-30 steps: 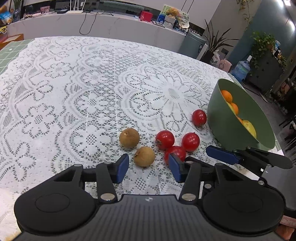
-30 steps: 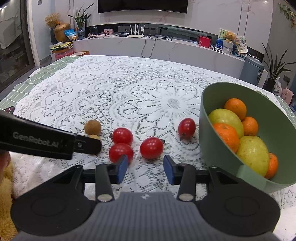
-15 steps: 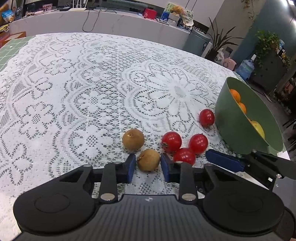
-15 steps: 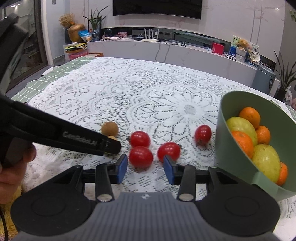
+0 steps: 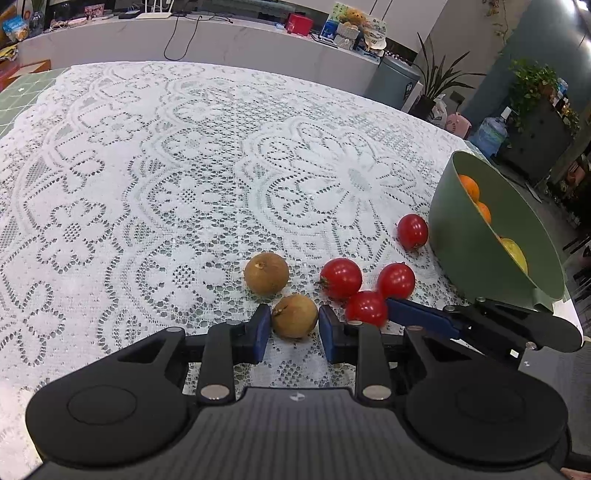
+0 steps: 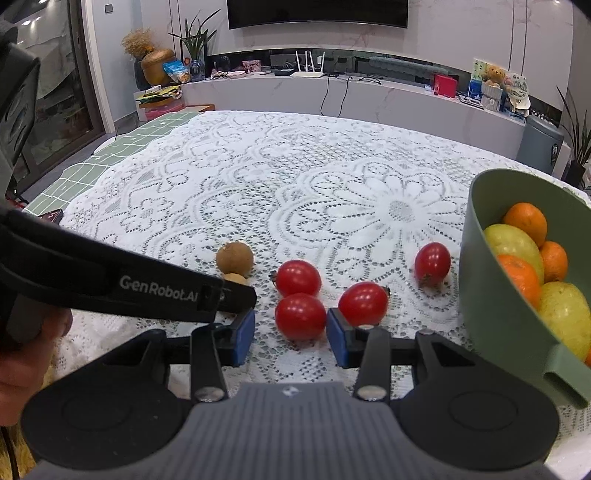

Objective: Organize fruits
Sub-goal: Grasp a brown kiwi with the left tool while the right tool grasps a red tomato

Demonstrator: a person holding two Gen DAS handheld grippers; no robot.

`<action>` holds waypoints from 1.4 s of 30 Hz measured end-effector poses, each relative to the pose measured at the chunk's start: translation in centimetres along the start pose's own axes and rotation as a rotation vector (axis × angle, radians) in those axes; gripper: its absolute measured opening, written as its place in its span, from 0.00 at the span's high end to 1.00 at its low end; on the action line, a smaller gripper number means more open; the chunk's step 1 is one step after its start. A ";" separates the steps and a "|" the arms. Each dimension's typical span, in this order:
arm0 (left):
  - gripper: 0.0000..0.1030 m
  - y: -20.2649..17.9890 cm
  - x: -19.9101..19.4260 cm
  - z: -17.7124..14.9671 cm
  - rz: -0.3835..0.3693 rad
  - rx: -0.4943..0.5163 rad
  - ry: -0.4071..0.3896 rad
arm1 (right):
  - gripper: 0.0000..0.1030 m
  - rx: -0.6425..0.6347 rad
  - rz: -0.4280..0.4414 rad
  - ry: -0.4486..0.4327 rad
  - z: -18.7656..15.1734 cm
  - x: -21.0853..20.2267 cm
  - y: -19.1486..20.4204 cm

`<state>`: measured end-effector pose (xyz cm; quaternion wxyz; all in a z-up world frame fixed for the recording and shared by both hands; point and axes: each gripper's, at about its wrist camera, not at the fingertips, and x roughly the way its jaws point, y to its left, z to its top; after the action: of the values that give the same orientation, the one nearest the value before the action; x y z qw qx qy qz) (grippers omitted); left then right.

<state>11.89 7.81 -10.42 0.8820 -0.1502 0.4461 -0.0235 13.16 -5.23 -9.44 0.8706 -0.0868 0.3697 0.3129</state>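
While the left tongs [image 5: 294,326] pinch the near brown fruit [image 5: 294,320], the pick-up step is in hand.

Right tongs [image 6: 290,334] stand partly open astride the nearest tomato [image 6: 300,315], pads not pressing. Beyond, on the lace-covered tabletop [image 5: 184,166], lie a second brown fruit [image 5: 266,273] and three more tomatoes [image 5: 340,278]. Farthest right, the green bowl [image 5: 465,243] holds oranges. Judged next move: lift the gripped fruit clear, carry it over the bowl rim and release; the right closes on its tomato.

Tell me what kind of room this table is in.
Most likely a home living room: a wall-mounted television above a long white media counter, potted plants, and a lace tablecloth on the table.
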 end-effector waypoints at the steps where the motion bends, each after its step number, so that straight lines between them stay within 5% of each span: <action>1: 0.68 0.0 0.0 0.0 0.001 0.001 0.000 | 0.61 0.000 -0.001 0.003 0.0 0.1 0.0; 10: 0.68 0.0 0.1 0.0 -0.004 0.005 -0.007 | 0.72 0.003 -0.010 0.026 0.0 0.7 0.0; 25: 0.66 0.0 0.0 -0.2 0.005 0.012 -0.021 | 0.67 -0.035 -0.013 0.019 -0.3 0.8 0.6; 42: 0.70 -0.5 -0.7 -0.5 0.003 0.039 -0.045 | 0.73 -0.030 -0.045 0.007 -0.5 0.1 0.7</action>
<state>11.11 7.30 -10.04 0.8945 -0.1331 0.4260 -0.0276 12.51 -4.78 -9.79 0.8747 -0.1093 0.3657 0.2986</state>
